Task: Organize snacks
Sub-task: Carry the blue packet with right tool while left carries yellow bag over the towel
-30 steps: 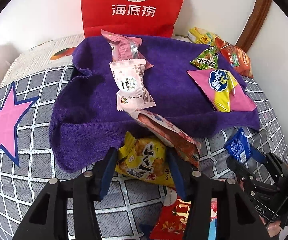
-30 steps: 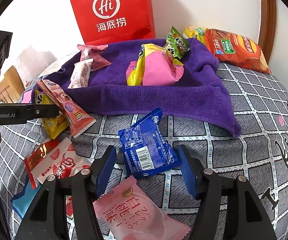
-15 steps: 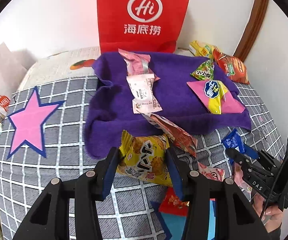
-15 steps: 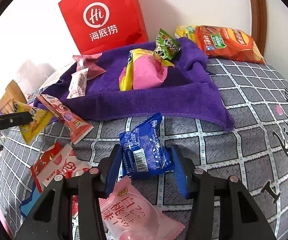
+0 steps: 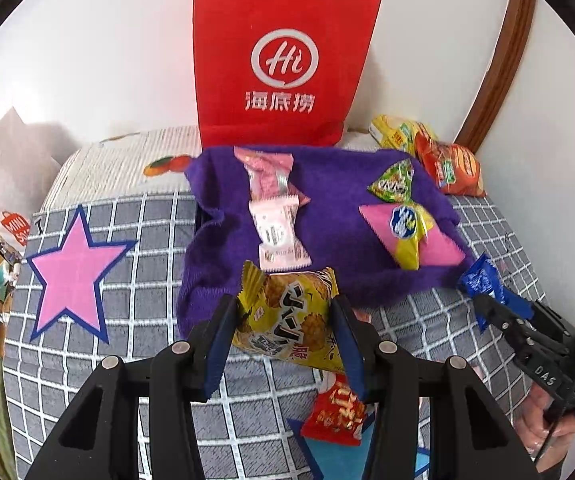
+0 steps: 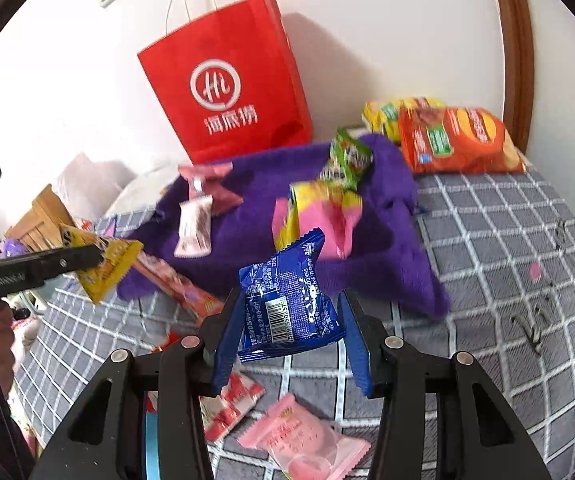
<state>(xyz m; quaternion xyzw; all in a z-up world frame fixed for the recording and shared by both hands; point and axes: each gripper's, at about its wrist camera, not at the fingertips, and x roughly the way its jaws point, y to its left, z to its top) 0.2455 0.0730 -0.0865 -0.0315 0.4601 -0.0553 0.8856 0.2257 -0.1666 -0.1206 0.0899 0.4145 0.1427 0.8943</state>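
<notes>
Left tongs (image 5: 285, 330) clamp a yellow snack packet (image 5: 287, 316) by its sides, lifted clear of the bed (image 5: 135, 264) so it can be carried; just beyond lies the purple towel (image 5: 339, 248), already holding sorted packets, probably the drop spot; off to their right, the other tongs grip a blue packet.

Right tongs (image 6: 293, 334) pinch the blue packet (image 6: 289, 304) the same way, raised off the bed; below them pink packets (image 6: 303, 440) wait unsorted; a red paper bag (image 6: 227, 84) stands beyond the towel.
</notes>
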